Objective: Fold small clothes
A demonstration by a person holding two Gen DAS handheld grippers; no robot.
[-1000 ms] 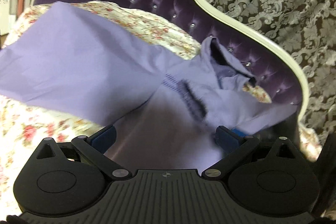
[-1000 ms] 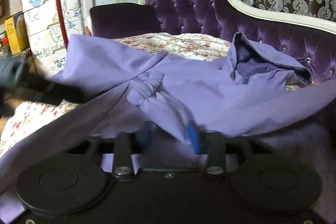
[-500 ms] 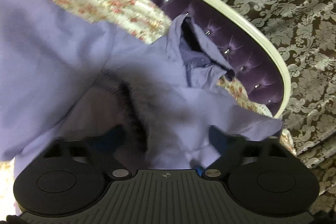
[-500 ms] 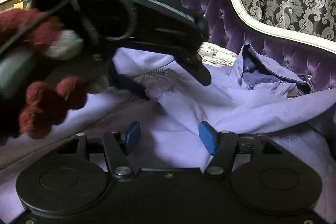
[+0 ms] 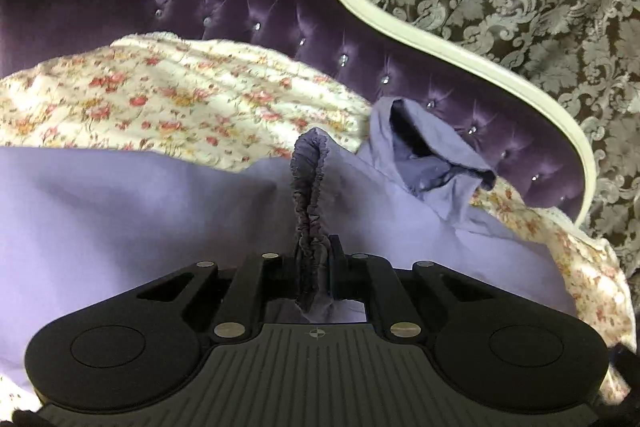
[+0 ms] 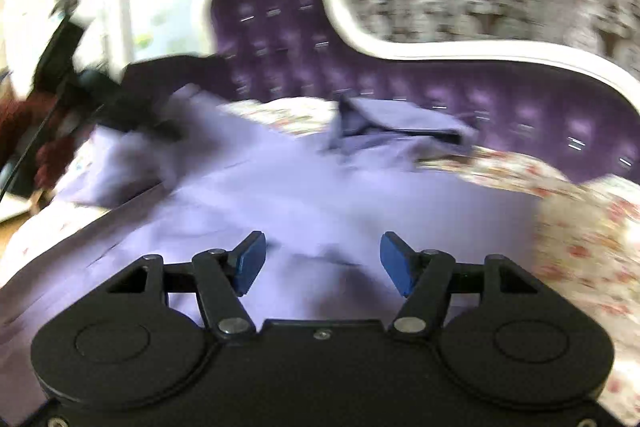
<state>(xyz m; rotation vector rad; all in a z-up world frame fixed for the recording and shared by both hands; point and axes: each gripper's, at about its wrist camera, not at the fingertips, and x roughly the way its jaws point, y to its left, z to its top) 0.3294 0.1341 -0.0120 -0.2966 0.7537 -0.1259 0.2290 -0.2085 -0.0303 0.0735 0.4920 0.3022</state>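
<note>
Between clenched left jaws, lilac garment's (image 5: 120,211) cuff (image 5: 308,187) runs lengthwise, seemingly; right jaws released.

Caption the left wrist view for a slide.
Left tongs shut on the lilac garment's gathered elastic cuff above a floral quilt.

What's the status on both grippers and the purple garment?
Left gripper shut on the elastic cuff. Right gripper open, empty, over the purple garment. Garment spread on the floral cover, hood bunched. Nothing in the way.

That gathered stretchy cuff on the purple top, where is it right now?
In the left wrist view the elastic cuff stands pinched in the left claw, centre frame, above the purple garment, with the collar to its right.
</note>
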